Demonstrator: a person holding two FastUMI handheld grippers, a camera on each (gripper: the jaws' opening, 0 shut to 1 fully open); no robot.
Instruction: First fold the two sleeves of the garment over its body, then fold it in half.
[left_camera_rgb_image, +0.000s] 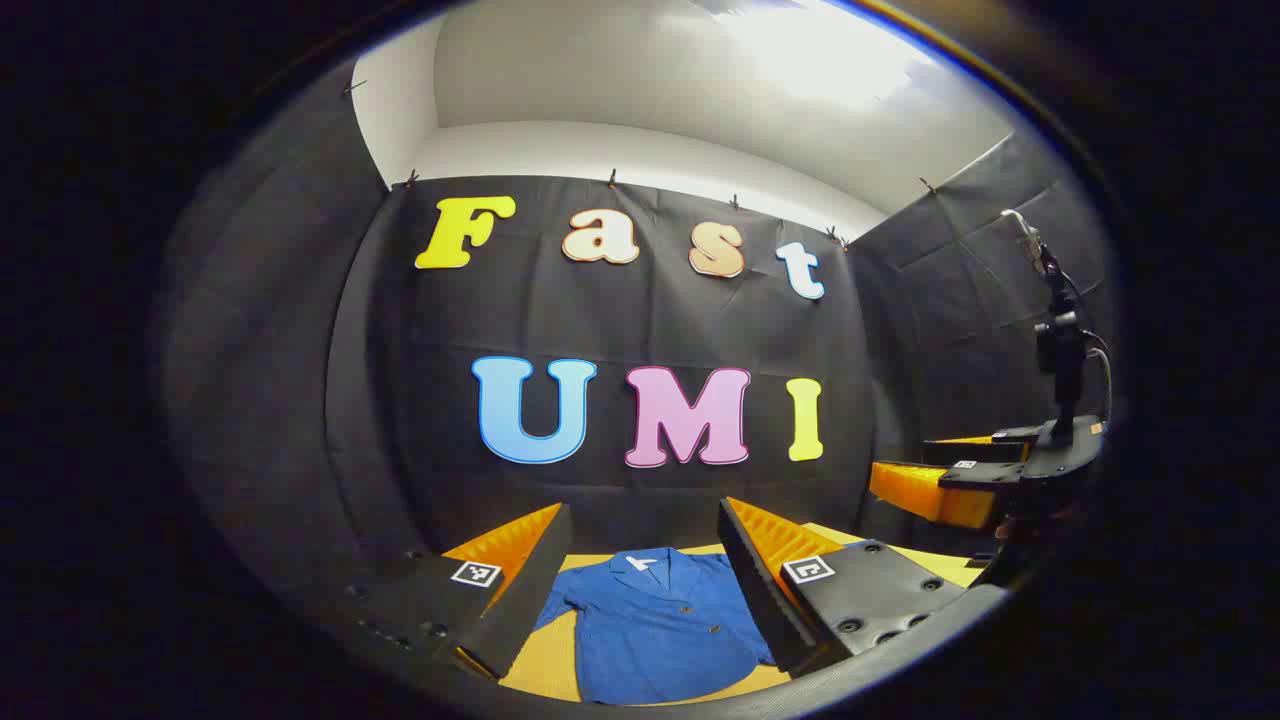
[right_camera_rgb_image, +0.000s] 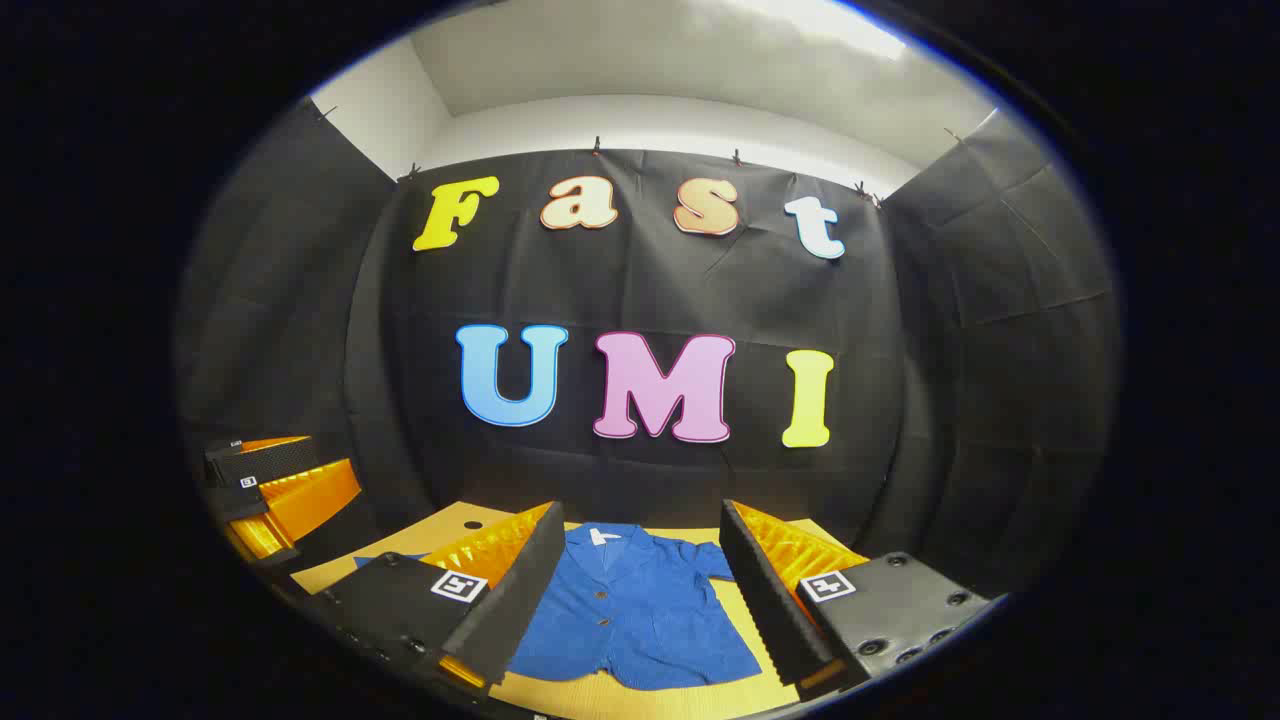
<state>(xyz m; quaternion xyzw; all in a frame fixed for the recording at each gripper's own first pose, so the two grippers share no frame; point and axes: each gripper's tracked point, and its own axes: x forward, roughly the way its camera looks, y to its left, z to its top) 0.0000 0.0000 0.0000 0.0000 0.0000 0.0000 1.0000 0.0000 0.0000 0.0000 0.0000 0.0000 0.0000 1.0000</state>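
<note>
Shirt (left_camera_rgb_image: 655, 625): one blue button-front, flat mid-bench (left_camera_rgb_image: 540, 675), collar toward far edge, sleeves unfolded | left gripper (left_camera_rgb_image: 640, 585): fingers spread, holding nothing, above it | right gripper (right_camera_rgb_image: 635, 590): likewise released, empty | advice: pinch each of two sleeves at cuff, lay across body, smooth before halving | count: one shirt, two grippers

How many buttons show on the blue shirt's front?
2. In the right gripper view, one sits on the shirt at upper chest and one lower down. More may be hidden at the hem or behind the fingers.
</note>
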